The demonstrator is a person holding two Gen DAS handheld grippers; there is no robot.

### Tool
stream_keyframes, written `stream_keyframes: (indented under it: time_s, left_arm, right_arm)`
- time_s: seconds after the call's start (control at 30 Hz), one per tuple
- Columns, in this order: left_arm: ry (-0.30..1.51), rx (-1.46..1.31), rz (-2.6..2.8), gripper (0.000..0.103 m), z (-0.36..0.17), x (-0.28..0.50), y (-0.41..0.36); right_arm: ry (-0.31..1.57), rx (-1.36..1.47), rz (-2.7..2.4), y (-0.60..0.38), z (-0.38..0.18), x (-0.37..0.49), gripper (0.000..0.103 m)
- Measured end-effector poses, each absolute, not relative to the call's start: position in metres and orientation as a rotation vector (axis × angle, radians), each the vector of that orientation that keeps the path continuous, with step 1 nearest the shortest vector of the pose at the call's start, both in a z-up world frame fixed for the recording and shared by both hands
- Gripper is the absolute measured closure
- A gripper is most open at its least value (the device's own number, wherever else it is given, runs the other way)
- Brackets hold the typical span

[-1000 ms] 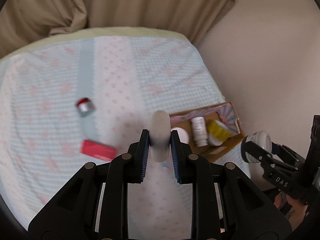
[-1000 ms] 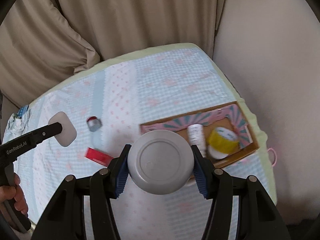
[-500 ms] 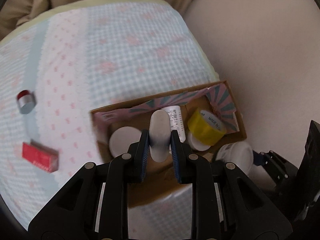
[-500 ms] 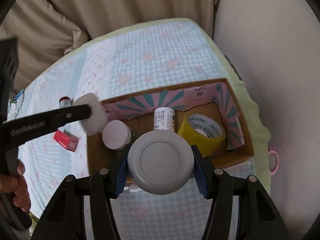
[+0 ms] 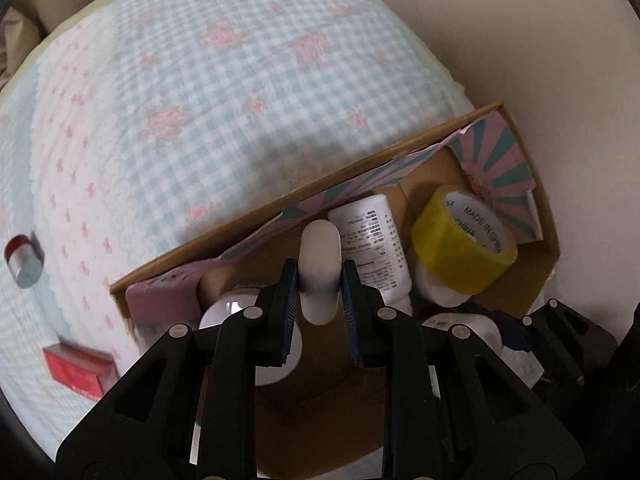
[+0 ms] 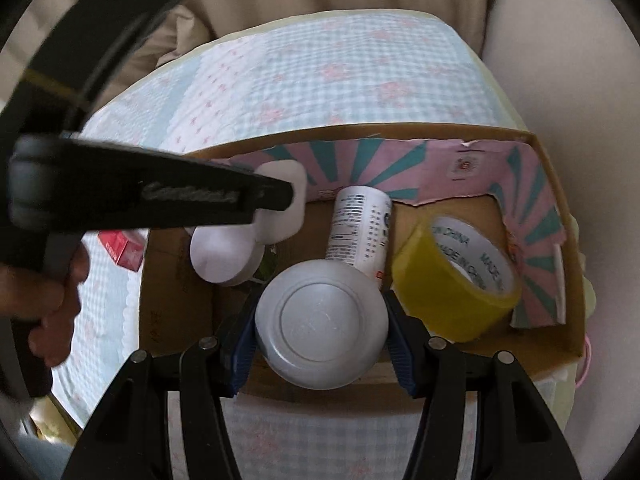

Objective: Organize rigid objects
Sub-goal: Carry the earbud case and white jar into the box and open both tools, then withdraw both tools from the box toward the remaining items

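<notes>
My left gripper (image 5: 319, 276) is shut on a flat white rounded case (image 5: 320, 256), held edge-up over the left part of the cardboard box (image 5: 544, 216); the case also shows in the right wrist view (image 6: 286, 200). My right gripper (image 6: 320, 320) is shut on a grey-lidded round jar (image 6: 322, 322), held low over the box's near middle (image 6: 552, 184). In the box lie a white labelled bottle (image 6: 358, 228), a yellow tape roll (image 6: 456, 280) and a white round jar (image 6: 222, 252).
A red box (image 5: 76, 368) and a small red-and-silver cylinder (image 5: 24, 264) lie on the checked blanket (image 5: 240, 80) left of the cardboard box. A beige wall stands close on the right. Curtains and a pillow are behind the bed.
Both grippers have moved from above the blanket to over and down into the cardboard box, each carrying its object. The left gripper has swung right, next to the right one.
</notes>
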State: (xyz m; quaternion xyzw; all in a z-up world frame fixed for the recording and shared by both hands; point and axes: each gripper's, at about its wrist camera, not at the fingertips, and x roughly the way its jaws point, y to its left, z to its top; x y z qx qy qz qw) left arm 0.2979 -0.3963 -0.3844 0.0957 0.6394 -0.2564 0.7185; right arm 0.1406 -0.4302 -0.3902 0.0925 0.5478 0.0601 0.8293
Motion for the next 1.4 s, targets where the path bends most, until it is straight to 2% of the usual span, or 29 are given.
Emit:
stream_keyframes:
  time_s: [0.13,0.17,0.2,0.23,0.27,0.3,0.57,0.87,1.4]
  left_arm:
    - [1.419,0.266,-0.6,0.084,-0.386,0.298,-0.403]
    - [1.421,0.283,-0.609,0.081,-0.386,0.298,-0.405]
    - [1.418,0.297,-0.616,0.056,-0.384,0.297,-0.406]
    - [1.411,0.314,-0.62,0.029,-0.381,0.297,-0.406]
    - [1.397,0.325,-0.622,0.004,-0.378,0.297,-0.406]
    - [1.371,0.315,-0.63,0.0,-0.374,0.297,-0.405]
    - [1.375,0.318,-0.616,0.0,-0.371,0.301,-0.391]
    - [1.339,0.302,-0.591,0.0,-0.343,0.287,-0.377]
    - [1.242,0.255,-0.505,0.0,-0.273,0.227,-0.326]
  right_arm:
    - [1.162,0.21,0.155,-0.429,-0.397,0.139,0.05]
    - [1.159,0.217,0.162,-0.428,-0.397,0.138,0.049]
    - [1.167,0.22,0.17,-0.427,-0.399,0.139,0.045]
    - [1.176,0.218,0.177,-0.426,-0.4,0.138,0.035]
    - [1.168,0.201,0.173,-0.424,-0.4,0.137,0.005]
    - [1.151,0.185,0.17,-0.423,-0.398,0.134,0.0]
    - [1.106,0.161,0.144,-0.425,-0.396,0.12,0.0]
    - [1.08,0.17,0.108,-0.429,-0.387,0.117,0.0]
    - [0.989,0.109,0.066,-0.425,-0.326,0.082,0.0]
